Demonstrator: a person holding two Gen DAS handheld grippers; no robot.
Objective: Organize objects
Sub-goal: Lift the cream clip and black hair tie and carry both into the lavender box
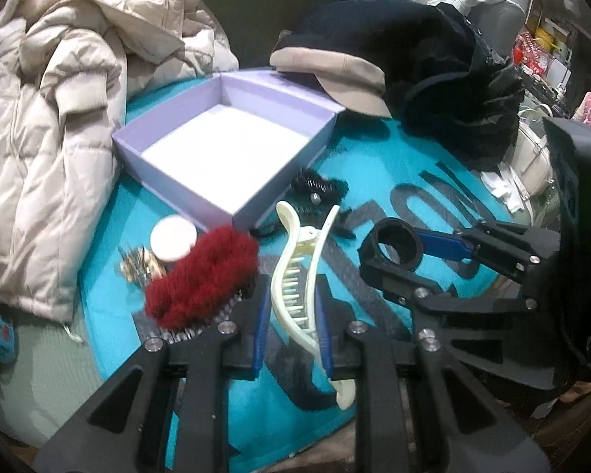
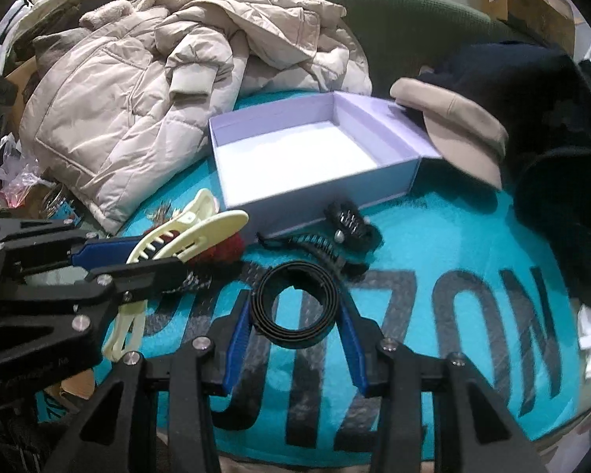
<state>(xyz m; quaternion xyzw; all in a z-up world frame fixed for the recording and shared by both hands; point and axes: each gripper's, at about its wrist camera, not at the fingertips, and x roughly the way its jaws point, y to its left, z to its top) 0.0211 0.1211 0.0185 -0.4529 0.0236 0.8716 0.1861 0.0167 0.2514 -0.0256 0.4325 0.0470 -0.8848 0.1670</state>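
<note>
My left gripper (image 1: 293, 307) is shut on a cream hair claw clip (image 1: 295, 276), held above the teal mat; it also shows in the right wrist view (image 2: 185, 232). My right gripper (image 2: 295, 307) is shut on a black coiled band (image 2: 297, 301), which shows in the left wrist view (image 1: 396, 244) too. An open lilac box (image 1: 224, 146) with a white floor sits empty behind both grippers, also in the right wrist view (image 2: 315, 157). A red fuzzy clip (image 1: 201, 272), a white round jar (image 1: 173, 238) and a black claw clip (image 1: 315, 187) lie in front of the box.
A beige puffer jacket (image 1: 51, 118) is piled left of the box. A beige cap (image 1: 335, 75) overlaps the box's far right corner, with dark clothing (image 1: 433, 63) behind it. A gold trinket (image 1: 138, 266) lies by the jar. The teal mat (image 2: 453, 295) bears large dark letters.
</note>
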